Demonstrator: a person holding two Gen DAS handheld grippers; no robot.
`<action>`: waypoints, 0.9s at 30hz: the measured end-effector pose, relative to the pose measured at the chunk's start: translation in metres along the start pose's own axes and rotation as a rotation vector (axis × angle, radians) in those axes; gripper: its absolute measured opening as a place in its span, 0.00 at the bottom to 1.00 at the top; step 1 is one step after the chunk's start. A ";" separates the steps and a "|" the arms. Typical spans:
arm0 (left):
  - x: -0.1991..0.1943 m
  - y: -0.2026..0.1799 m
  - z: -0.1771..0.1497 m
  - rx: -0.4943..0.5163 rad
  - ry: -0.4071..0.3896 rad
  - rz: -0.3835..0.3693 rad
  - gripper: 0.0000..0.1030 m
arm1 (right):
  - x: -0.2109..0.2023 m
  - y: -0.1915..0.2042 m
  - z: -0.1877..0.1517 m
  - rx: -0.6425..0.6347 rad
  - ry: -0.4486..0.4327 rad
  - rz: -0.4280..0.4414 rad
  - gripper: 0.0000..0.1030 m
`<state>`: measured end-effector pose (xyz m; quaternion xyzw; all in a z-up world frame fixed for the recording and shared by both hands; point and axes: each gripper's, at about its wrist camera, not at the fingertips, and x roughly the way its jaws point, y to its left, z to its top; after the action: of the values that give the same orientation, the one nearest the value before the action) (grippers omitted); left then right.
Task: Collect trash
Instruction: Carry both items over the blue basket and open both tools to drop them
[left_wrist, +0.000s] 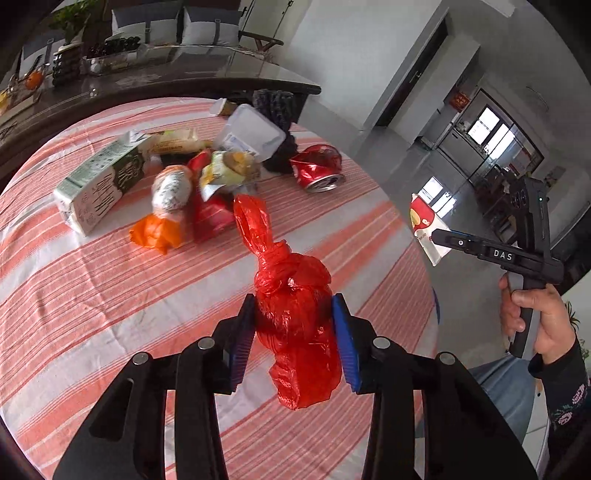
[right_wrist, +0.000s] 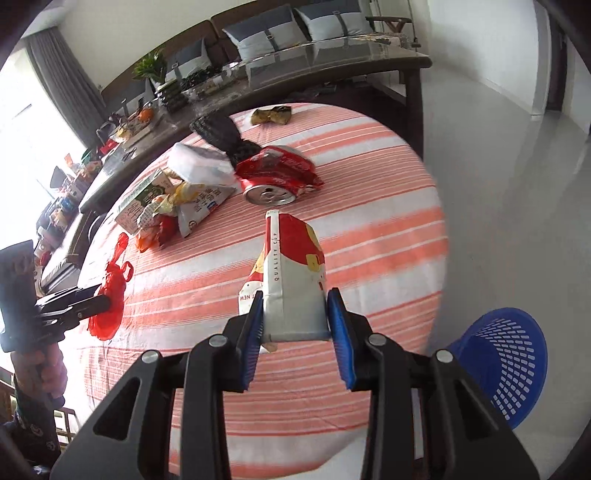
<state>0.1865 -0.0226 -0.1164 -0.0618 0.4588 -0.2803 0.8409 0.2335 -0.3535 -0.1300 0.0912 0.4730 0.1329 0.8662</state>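
Left hand-held gripper (left_wrist: 295, 332): clamped on the knotted red plastic bag (left_wrist: 299, 325), held above the worktop (left_wrist: 92, 314); soft, light, slippery film, best taken at the bulk below the knot.
Right hand-held gripper (right_wrist: 295, 321): clamped on the flattened paper cup (right_wrist: 295, 280); light, creased, crushable, so squeeze its flat sides.
Blue basket (right_wrist: 509, 362): on the floor beside the worktop, probably the bin.
Remaining trash: crushed can (right_wrist: 273, 184), milk carton (left_wrist: 99, 184), wrappers, farther back.

I see bright daylight in both views. It floods in from the blown-out window (right_wrist: 22, 122) at the left of the right wrist view, washing out detail there. Shadows on the striped pink-and-white cloth-covered counter (left_wrist: 110, 295) are soft. Fisheye bending curves the edges, with dark vignetted corners; far rims look slightly smeared.
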 end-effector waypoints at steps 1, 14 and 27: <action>0.008 -0.017 0.005 0.024 0.004 -0.022 0.39 | -0.009 -0.017 -0.002 0.023 -0.015 -0.025 0.32; 0.197 -0.251 0.055 0.260 0.209 -0.226 0.40 | -0.068 -0.233 -0.065 0.310 -0.055 -0.410 0.32; 0.378 -0.341 0.059 0.309 0.332 -0.194 0.75 | -0.031 -0.317 -0.101 0.427 -0.040 -0.374 0.53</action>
<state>0.2524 -0.5160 -0.2382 0.0708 0.5342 -0.4331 0.7226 0.1777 -0.6607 -0.2499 0.1852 0.4816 -0.1336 0.8461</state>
